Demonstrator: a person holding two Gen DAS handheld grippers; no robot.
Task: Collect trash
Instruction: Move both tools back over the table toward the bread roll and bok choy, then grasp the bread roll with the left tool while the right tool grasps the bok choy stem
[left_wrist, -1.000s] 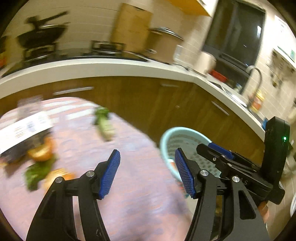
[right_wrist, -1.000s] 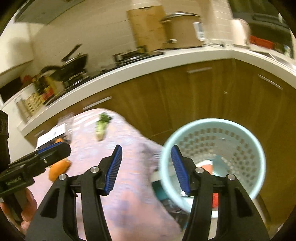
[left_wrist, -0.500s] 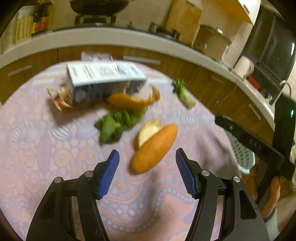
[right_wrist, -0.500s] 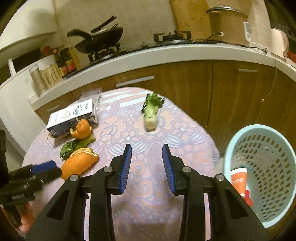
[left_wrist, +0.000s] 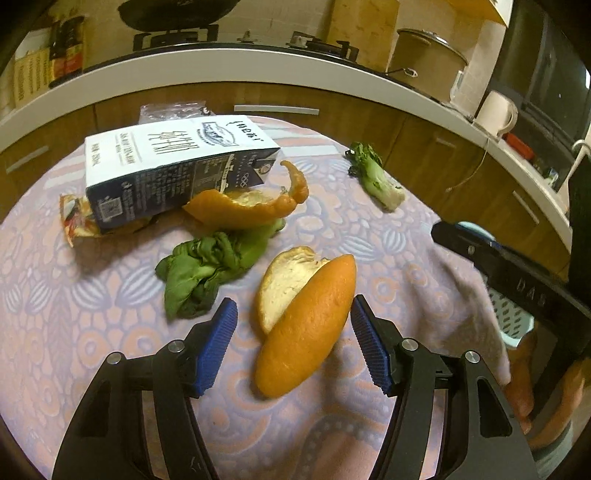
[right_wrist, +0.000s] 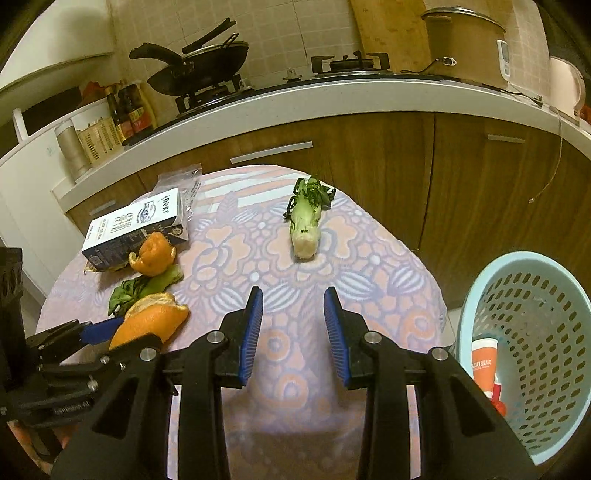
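My left gripper (left_wrist: 293, 345) is open, its blue pads on either side of a large orange peel (left_wrist: 306, 325) lying on the patterned tablecloth; the pads do not touch it. Beyond lie a green leaf (left_wrist: 207, 266), a second orange peel (left_wrist: 251, 206), a milk carton (left_wrist: 166, 166) and a vegetable stump (left_wrist: 376, 181). My right gripper (right_wrist: 293, 339) is open and empty above the table's near edge, with the vegetable stump (right_wrist: 306, 225) ahead of it. The light blue trash basket (right_wrist: 524, 350) stands on the floor at the right, holding an orange tube (right_wrist: 484, 363).
A snack wrapper (left_wrist: 75, 218) sticks out under the carton, and a clear plastic bag (left_wrist: 170, 110) lies behind it. Wooden cabinets and a white counter (right_wrist: 332, 99) with a wok, stove and pot curve behind the round table (right_wrist: 280, 406). The left gripper (right_wrist: 92, 332) shows in the right wrist view.
Both grippers swung from the basket back toward the table. The left gripper moved in around the large orange peel. The right gripper stays open, a bit wider than half a second ago.
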